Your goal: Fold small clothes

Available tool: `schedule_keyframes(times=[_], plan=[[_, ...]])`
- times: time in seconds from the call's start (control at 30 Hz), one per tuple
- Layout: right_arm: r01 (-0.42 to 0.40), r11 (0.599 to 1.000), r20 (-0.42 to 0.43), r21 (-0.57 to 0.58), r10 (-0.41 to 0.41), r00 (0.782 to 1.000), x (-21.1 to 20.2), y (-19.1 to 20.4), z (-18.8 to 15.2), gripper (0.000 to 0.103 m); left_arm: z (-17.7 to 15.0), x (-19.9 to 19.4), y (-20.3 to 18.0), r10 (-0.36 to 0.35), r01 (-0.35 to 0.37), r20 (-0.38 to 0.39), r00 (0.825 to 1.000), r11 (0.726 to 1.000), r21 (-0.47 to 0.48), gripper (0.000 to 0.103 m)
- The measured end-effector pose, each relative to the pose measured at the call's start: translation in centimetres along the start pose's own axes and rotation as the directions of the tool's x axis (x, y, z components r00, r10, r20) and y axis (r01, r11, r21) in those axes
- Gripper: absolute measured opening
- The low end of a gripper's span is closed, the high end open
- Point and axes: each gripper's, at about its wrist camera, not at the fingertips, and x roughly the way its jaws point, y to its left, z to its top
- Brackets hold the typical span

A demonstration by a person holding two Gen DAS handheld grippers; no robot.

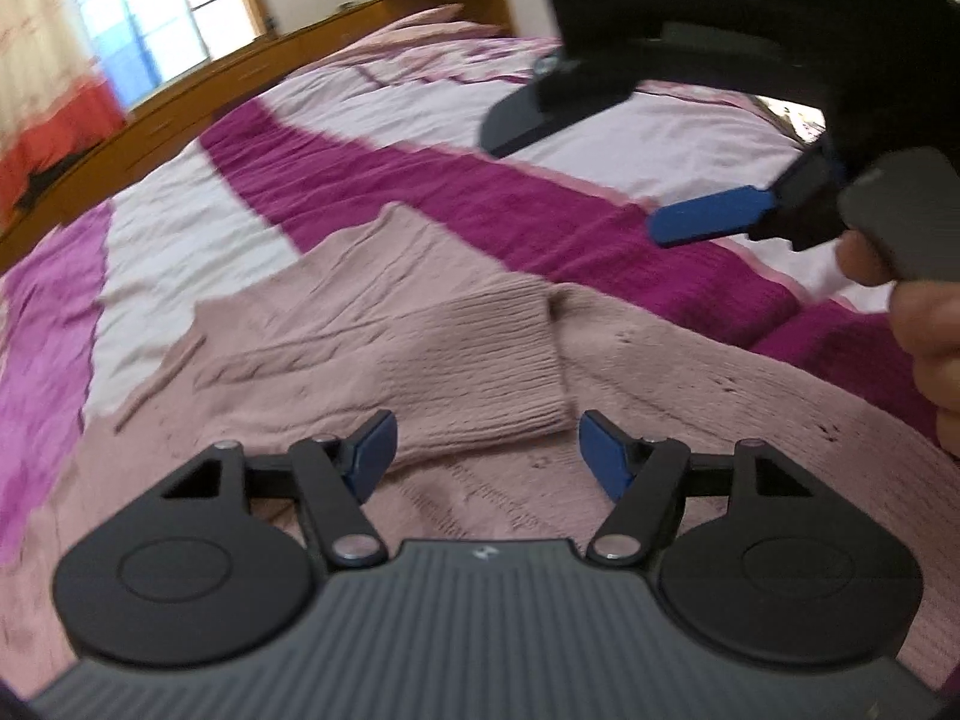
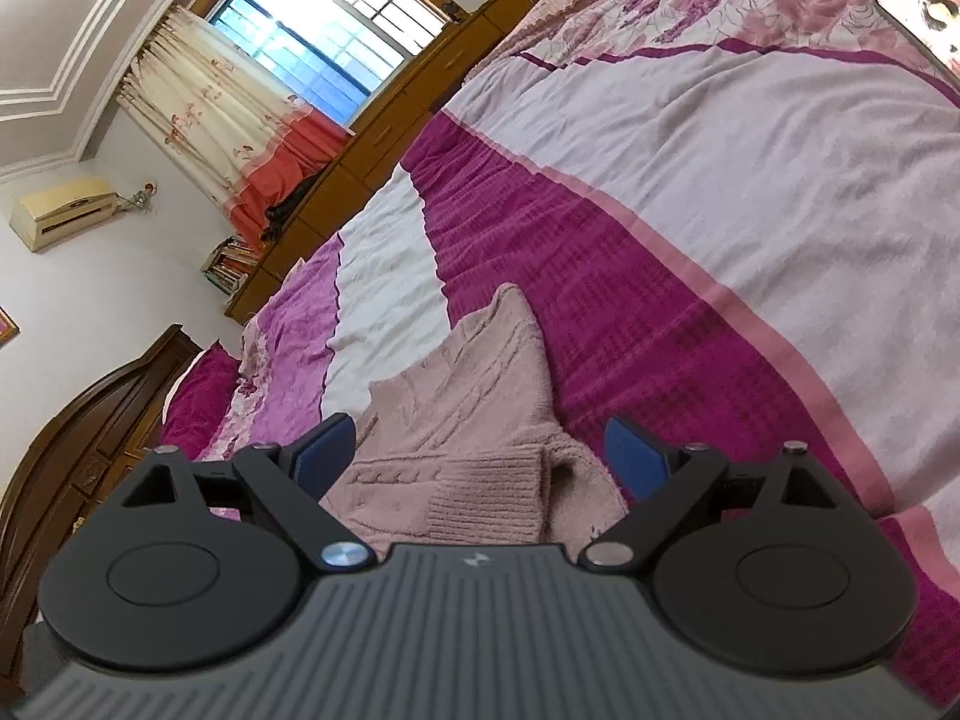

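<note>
Dusty-pink cable-knit sweater (image 1: 420, 324) lies flat on the striped magenta-and-white bedspread (image 1: 630, 138), ribbed cuff straight ahead of the left gripper (image 1: 486, 450) — jaws apart, gripping nothing — right gripper (image 2: 477, 456) likewise unclenched, farther off.

body: grey ribbed housing on each gripper, small pale logo at its top edge
discs: two round black plates flank each housing
links: black arms with silver pivot screws
left gripper (image 1: 486, 450) fingers (image 1: 375, 450): blue pads
right gripper (image 2: 480, 459) fingers (image 2: 636, 459): blue pads, black mounts
hand (image 1: 924, 324): bare
</note>
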Motion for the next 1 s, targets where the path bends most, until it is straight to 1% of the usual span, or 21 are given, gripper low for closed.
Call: schedule_keyframes(times=[0.07, 0.13, 0.2, 0.27, 0.33, 0.37, 0.4, 0.43, 0.5, 0.63, 0.77, 0.9, 1.0], plan=[[-0.008, 1.000, -0.003, 0.010, 0.008, 1.000, -0.1, -0.2, 0.0, 0.094, 0.3, 0.4, -0.2, -0.022, 0.022, -0.010, 1.000, 0.999, 0.031, 0.070], [-0.007, 1.000, -0.005, 0.014, 0.007, 1.000, -0.1, -0.2, -0.1, 0.094, 0.3, 1.1, -0.3, -0.028, 0.030, -0.024, 0.999, 0.998, 0.056, 0.070], [-0.005, 1.000, -0.008, 0.014, 0.005, 1.000, 0.0, -0.3, -0.2, 0.094, 0.2, 1.6, -0.4, -0.026, 0.028, -0.038, 0.999, 0.998, 0.062, 0.070], [-0.003, 1.000, -0.008, 0.014, 0.003, 1.000, 0.0, -0.3, -0.2, 0.094, 0.1, 2.1, -0.4, -0.007, 0.009, -0.045, 0.999, 0.999, 0.049, 0.070], [-0.002, 1.000, -0.005, 0.011, 0.002, 1.000, 0.0, -0.3, -0.2, 0.094, 0.1, 2.2, -0.2, 0.007, -0.006, -0.043, 0.999, 1.000, 0.024, 0.058], [0.002, 1.000, -0.004, 0.010, -0.002, 1.000, 0.1, -0.4, -0.2, 0.094, 0.2, 2.2, -0.1, -0.004, 0.005, -0.040, 0.999, 1.000, 0.005, 0.049], [0.004, 1.000, -0.003, 0.011, -0.004, 1.000, 0.0, -0.5, -0.2, 0.094, 0.3, 2.1, 0.1, -0.015, 0.015, -0.034, 0.999, 1.000, -0.011, 0.034], [0.004, 1.000, -0.003, 0.015, -0.004, 1.000, 0.1, -0.5, -0.2, 0.094, 0.3, 2.0, 0.1, -0.012, 0.012, -0.027, 1.000, 1.000, -0.018, 0.027], [0.005, 1.000, -0.006, 0.024, -0.005, 1.000, 0.2, -0.7, -0.2, 0.094, 0.4, 1.7, 0.3, 0.000, 0.000, -0.007, 1.000, 1.000, -0.025, 0.020], [0.009, 1.000, -0.010, 0.024, -0.009, 1.000, 0.3, -0.8, -0.4, 0.094, 0.6, 0.9, 1.9, -0.020, 0.023, 0.023, 1.000, 0.991, -0.132, 0.015], [0.012, 1.000, -0.009, 0.022, -0.011, 1.000, 0.3, -0.8, -0.4, 0.094, 0.9, 0.1, 3.8, 0.008, 0.003, 0.048, 0.999, 0.974, -0.224, 0.014], [0.017, 1.000, -0.010, 0.010, -0.016, 1.000, 0.4, -0.6, -0.5, 0.094, 1.4, -1.2, 6.1, 0.073, -0.046, 0.077, 0.994, 0.950, -0.309, 0.013], [0.018, 1.000, -0.018, 0.005, -0.018, 1.000, 0.7, -0.6, -0.7, 0.094, 1.6, -2.3, 7.9, 0.142, -0.098, 0.099, 0.985, 0.930, -0.354, 0.013]])
